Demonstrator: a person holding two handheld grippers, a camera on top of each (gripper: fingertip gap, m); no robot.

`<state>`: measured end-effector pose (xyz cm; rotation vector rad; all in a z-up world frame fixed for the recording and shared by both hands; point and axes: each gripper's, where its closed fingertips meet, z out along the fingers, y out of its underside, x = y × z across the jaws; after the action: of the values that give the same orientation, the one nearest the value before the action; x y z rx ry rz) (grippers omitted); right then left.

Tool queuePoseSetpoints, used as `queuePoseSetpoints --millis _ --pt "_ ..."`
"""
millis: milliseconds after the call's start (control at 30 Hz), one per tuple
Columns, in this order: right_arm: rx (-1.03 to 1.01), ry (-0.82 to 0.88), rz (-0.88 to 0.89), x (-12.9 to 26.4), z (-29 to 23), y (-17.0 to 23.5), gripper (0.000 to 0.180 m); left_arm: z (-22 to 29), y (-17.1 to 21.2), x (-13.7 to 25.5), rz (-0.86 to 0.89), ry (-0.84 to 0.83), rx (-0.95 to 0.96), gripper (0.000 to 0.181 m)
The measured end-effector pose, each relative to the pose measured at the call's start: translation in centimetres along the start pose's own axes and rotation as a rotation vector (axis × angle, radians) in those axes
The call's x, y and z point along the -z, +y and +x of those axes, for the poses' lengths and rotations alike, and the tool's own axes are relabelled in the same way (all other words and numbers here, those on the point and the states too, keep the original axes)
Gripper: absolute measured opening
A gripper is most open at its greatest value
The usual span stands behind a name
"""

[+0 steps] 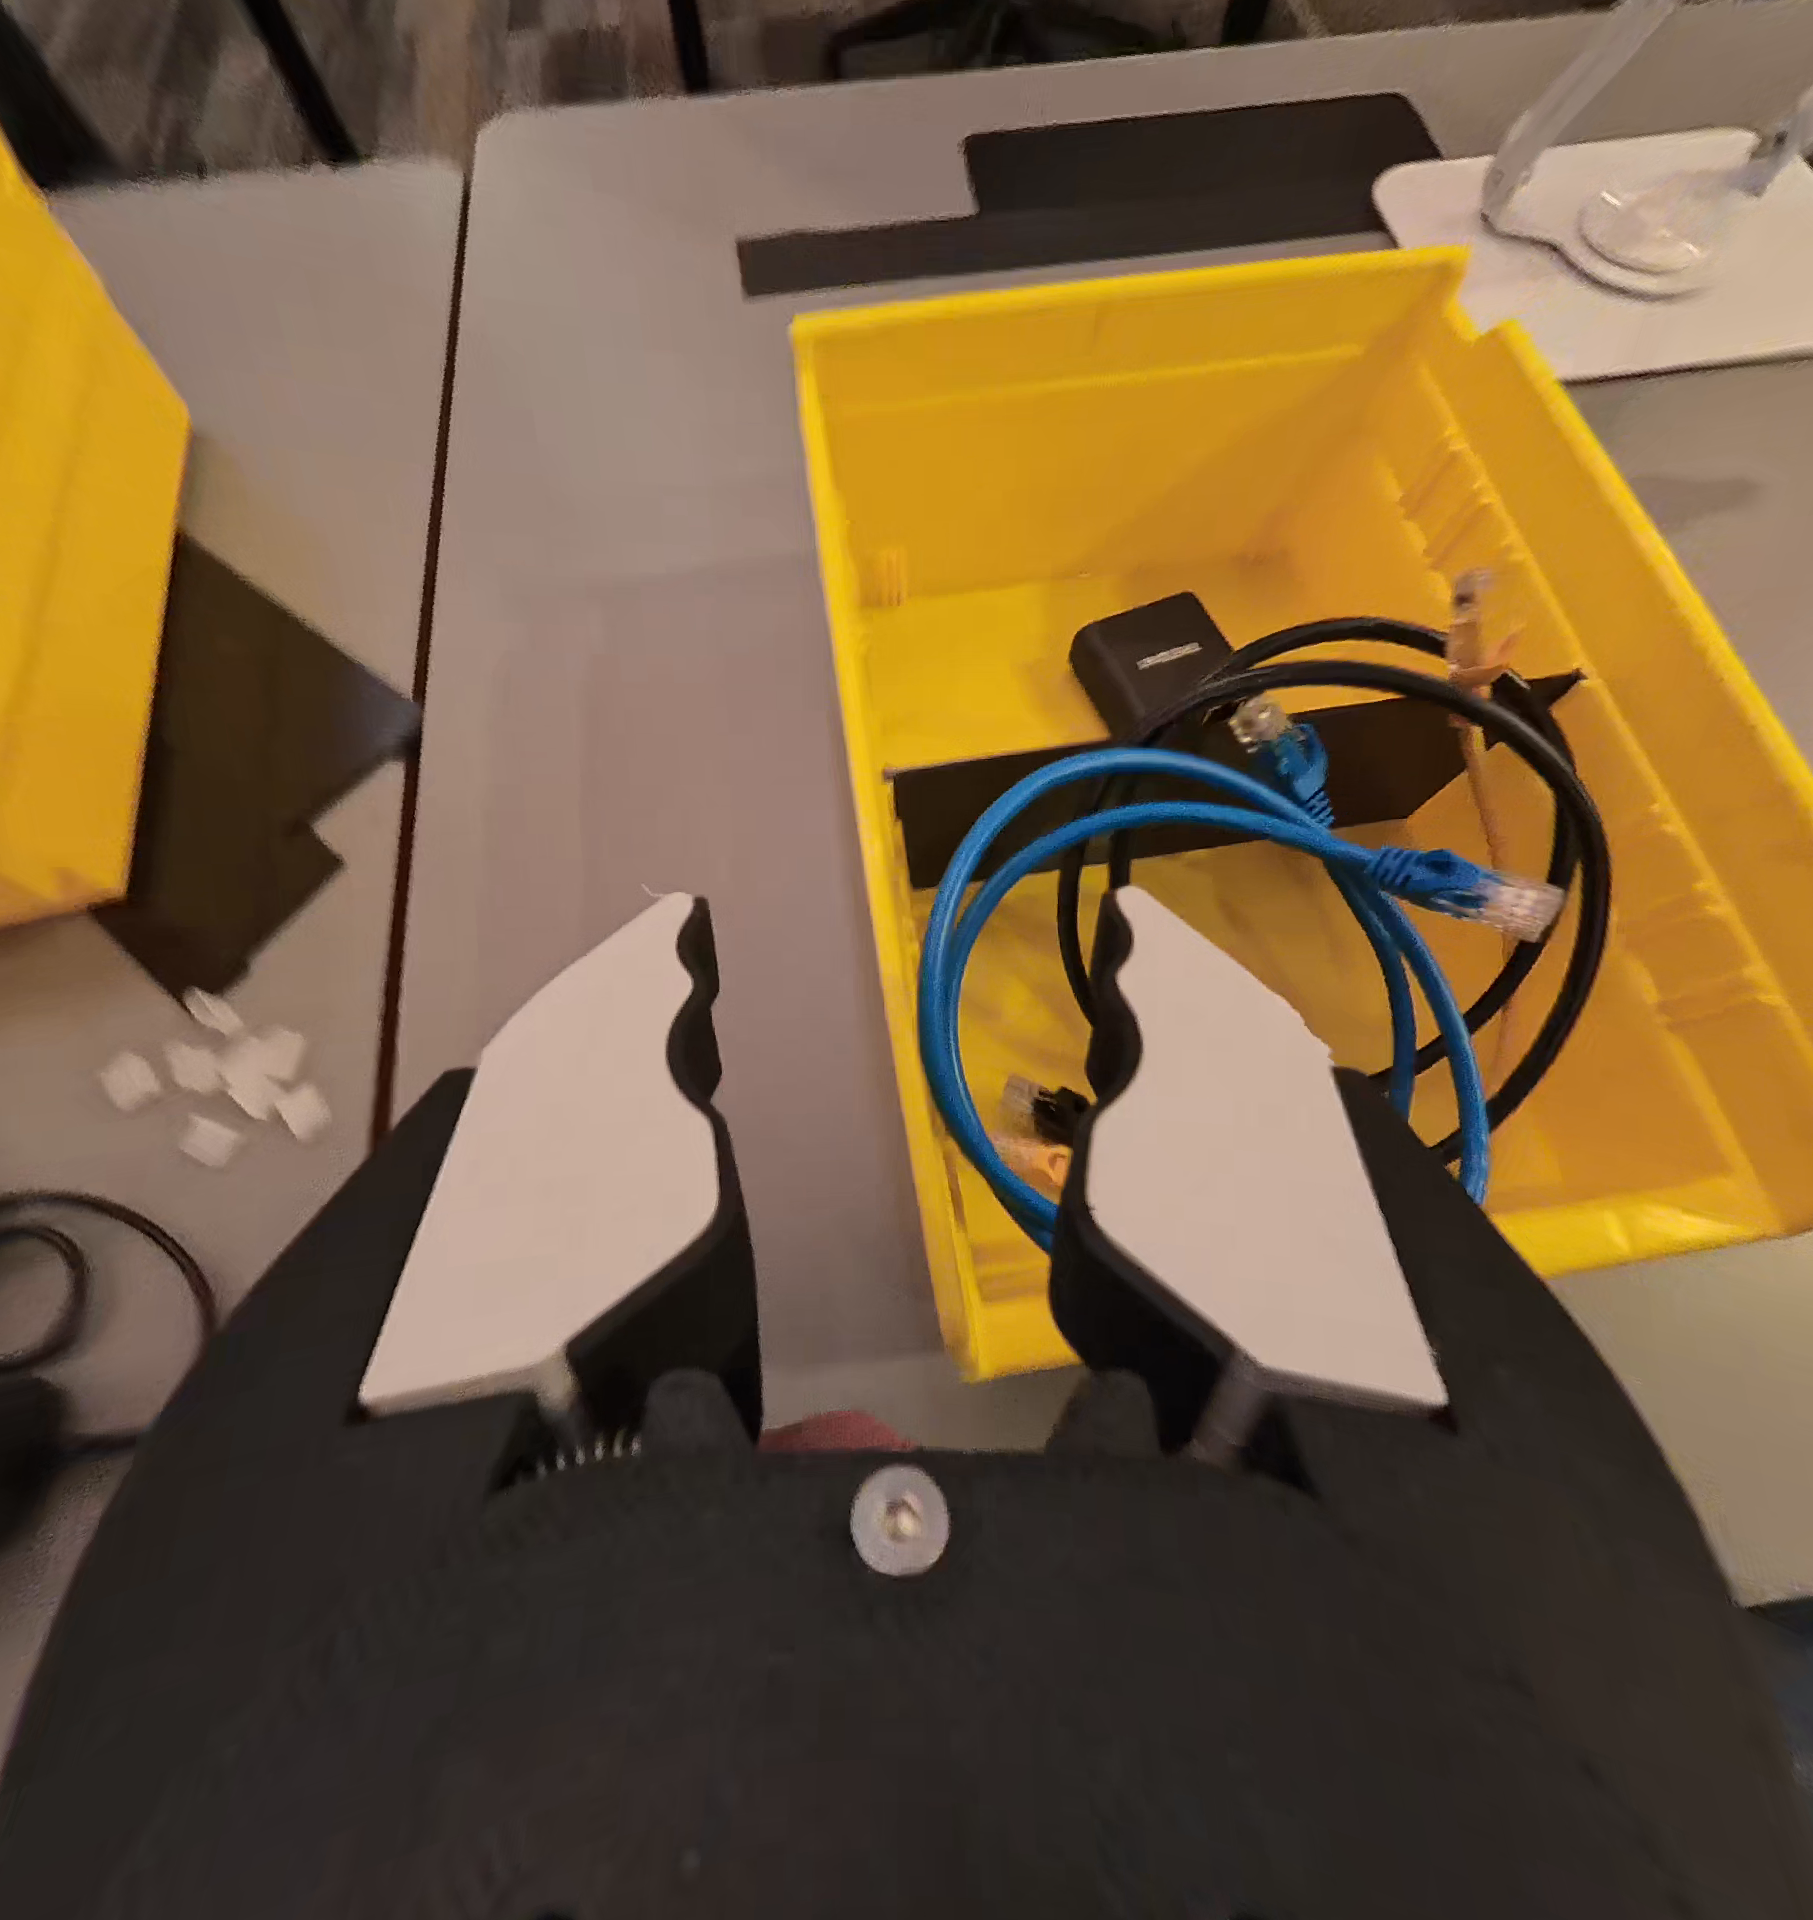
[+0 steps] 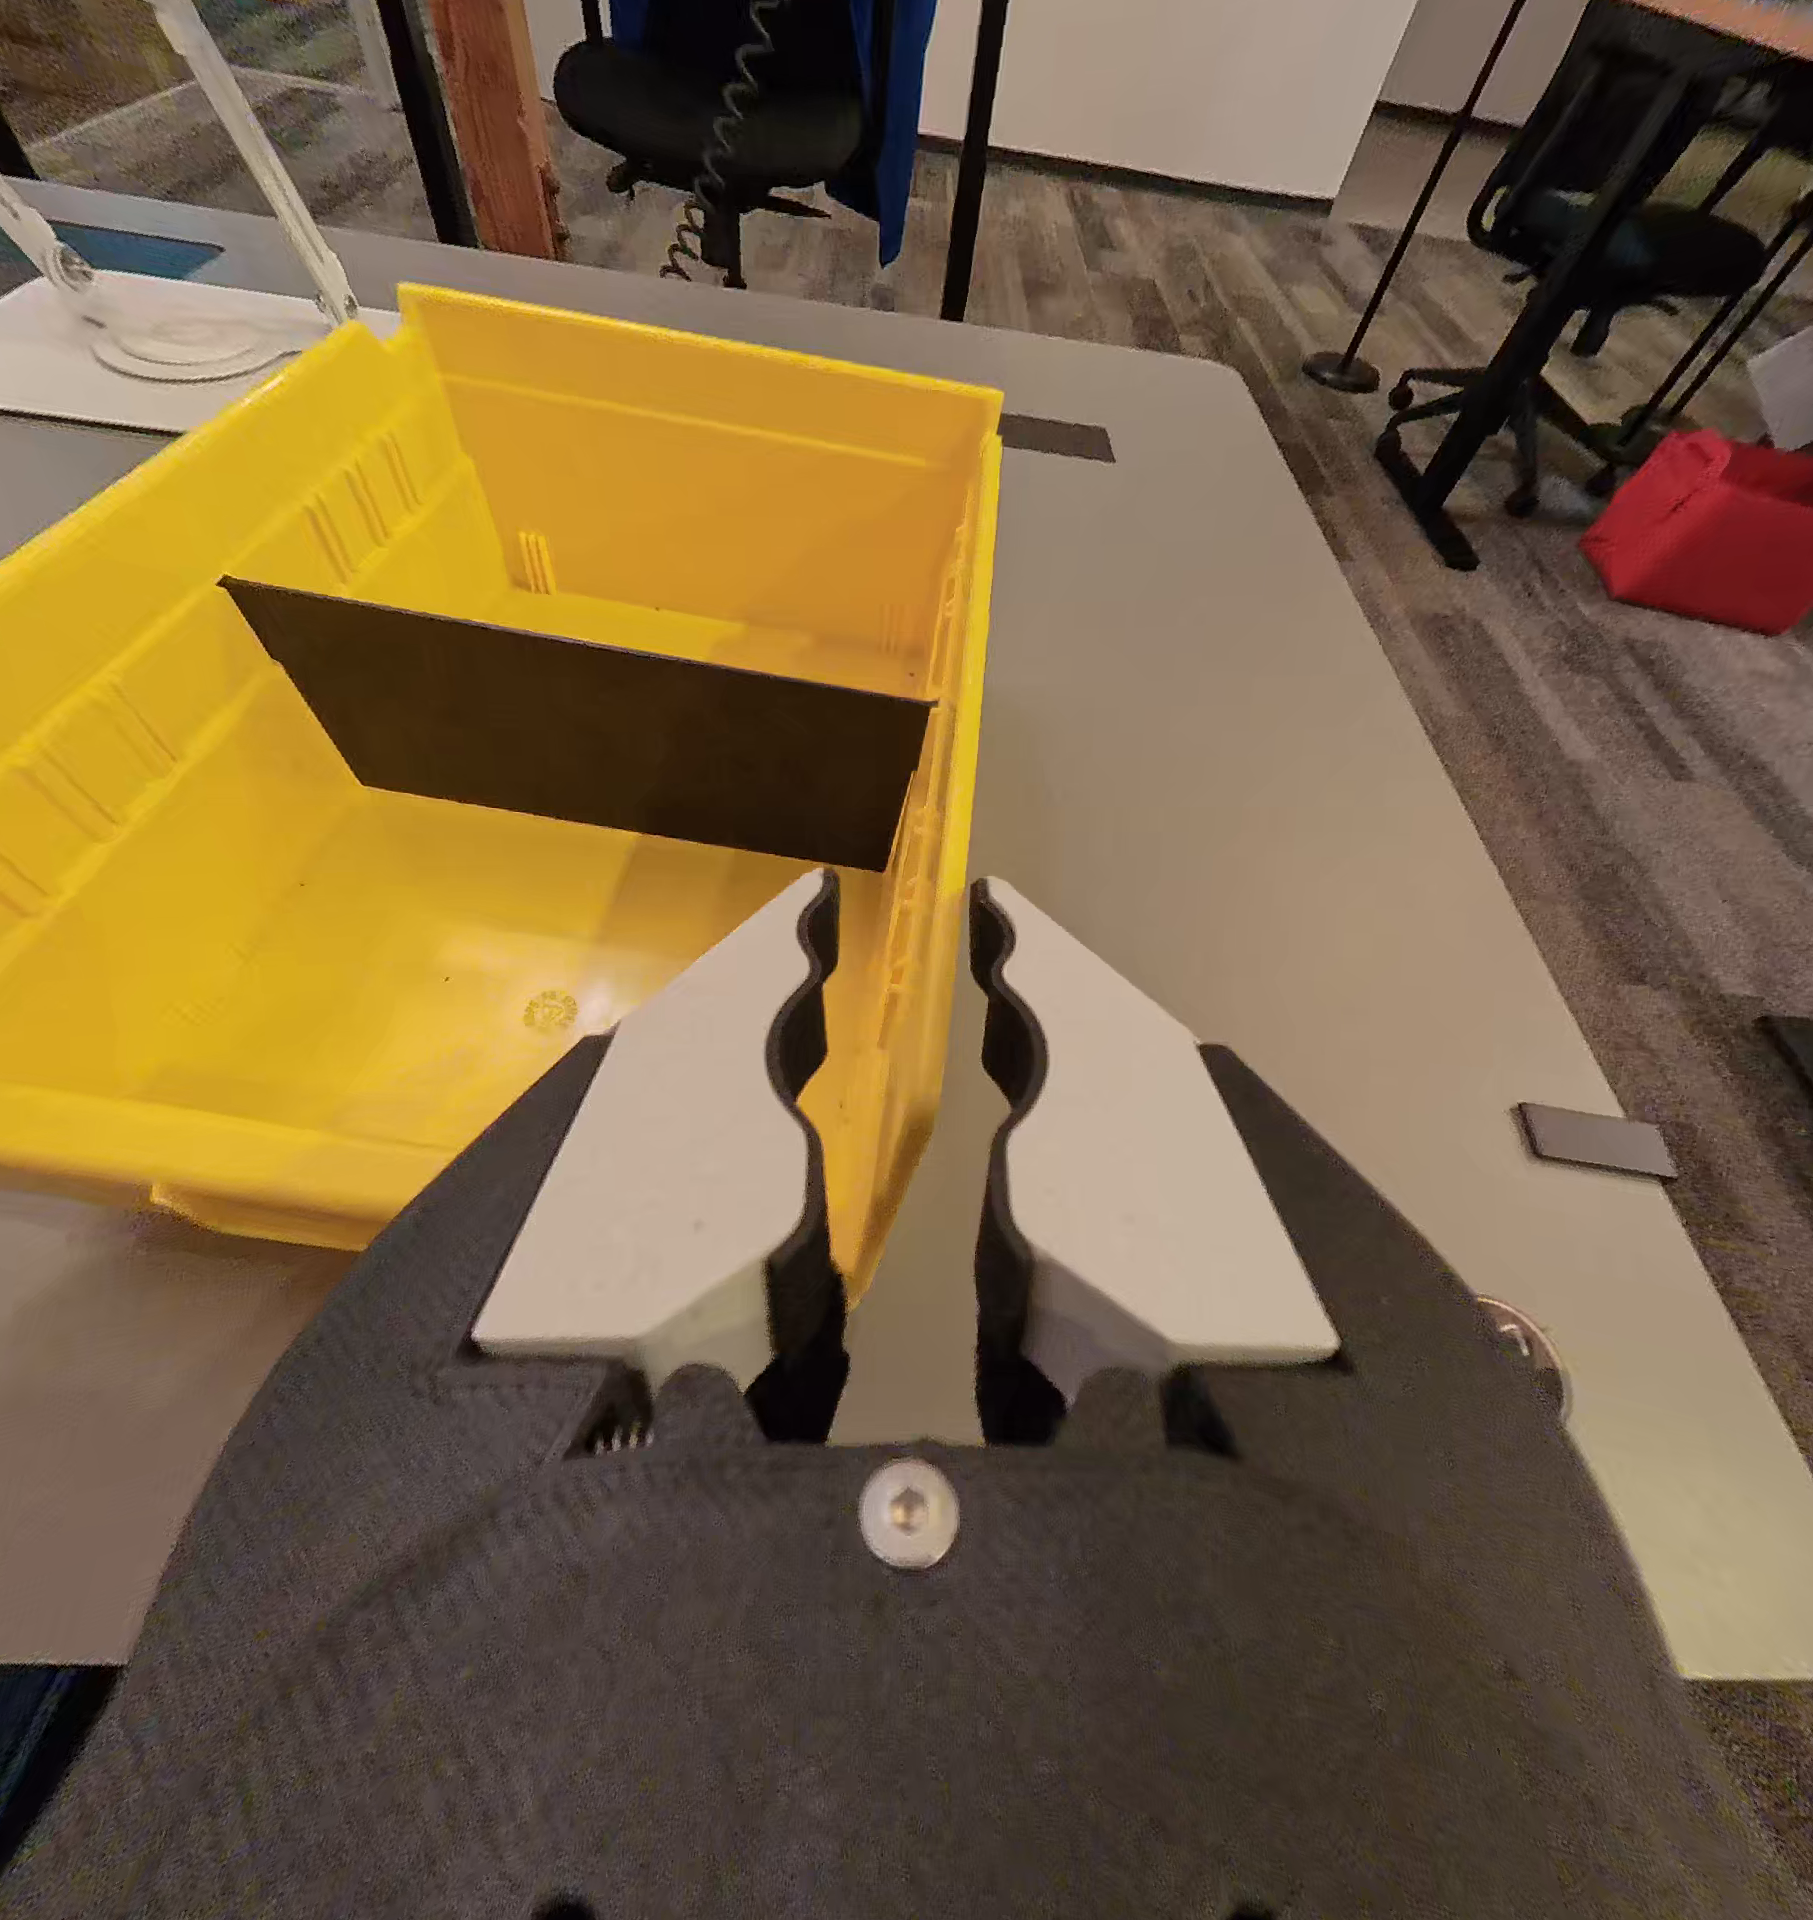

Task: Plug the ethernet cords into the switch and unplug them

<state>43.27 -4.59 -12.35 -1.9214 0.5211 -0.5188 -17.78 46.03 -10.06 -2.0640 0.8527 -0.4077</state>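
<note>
Left wrist view: grey table (image 1: 621,520); yellow bin (image 1: 1141,343) at 1 o'clock holds black switch (image 1: 1151,655), label unreadable, blue cord (image 1: 1172,821), black cord (image 1: 1567,790); left hand-held gripper (image 1: 907,914) wide open, empty; right wrist view: right hand-held gripper (image 2: 902,894) slightly parted, empty, wood-look floor (image 2: 1567,727), office chairs (image 2: 715,114) beyond.

- Yellow bins: two in the left wrist view, one (image 1: 1141,436) ahead-right of the tongs, one (image 1: 40,520) far left.
- Ethernet cords in the right-hand bin: three, blue (image 1: 1172,821), black (image 1: 1567,790), orange (image 1: 1473,644).
- Switch: one (image 1: 1151,655), beyond the cords.
- Black dividers: one (image 1: 995,821) in that bin.
- Small white pieces: a cluster (image 1: 227,1081), left of the tongs; count unclear.
</note>
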Motion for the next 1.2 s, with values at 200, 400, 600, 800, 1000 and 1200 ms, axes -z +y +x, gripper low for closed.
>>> queuePoseSetpoints --millis 200,400,600,800,1000,1200 --pt "0.073 -0.007 0.026 0.4 -1.4 -1.3 0.024 4.6 -6.9 -2.2 -0.017 0.119 -0.404 0.058" --pt "0.155 -0.018 0.096 1.3 -3.4 -2.9 0.021 9.7 -7.2 -10.3 -0.311 0.314 -0.831 0.048" --pt "0.246 -0.100 0.146 2.0 -6.7 -4.1 0.021 10.6 -2.0 -15.6 -0.715 0.458 -1.017 0.059" --pt "0.266 -0.149 0.181 1.9 -8.1 -4.5 0.020 10.6 0.8 -17.6 -0.877 0.517 -1.005 0.069" --pt "0.272 -0.170 0.205 1.8 -8.7 -5.1 0.020 10.9 0.6 -17.8 -0.853 0.538 -0.979 0.052" --pt "0.301 -0.203 0.242 2.1 -10.5 -6.5 0.019 10.2 1.2 -18.2 -0.882 0.512 -1.001 0.060"
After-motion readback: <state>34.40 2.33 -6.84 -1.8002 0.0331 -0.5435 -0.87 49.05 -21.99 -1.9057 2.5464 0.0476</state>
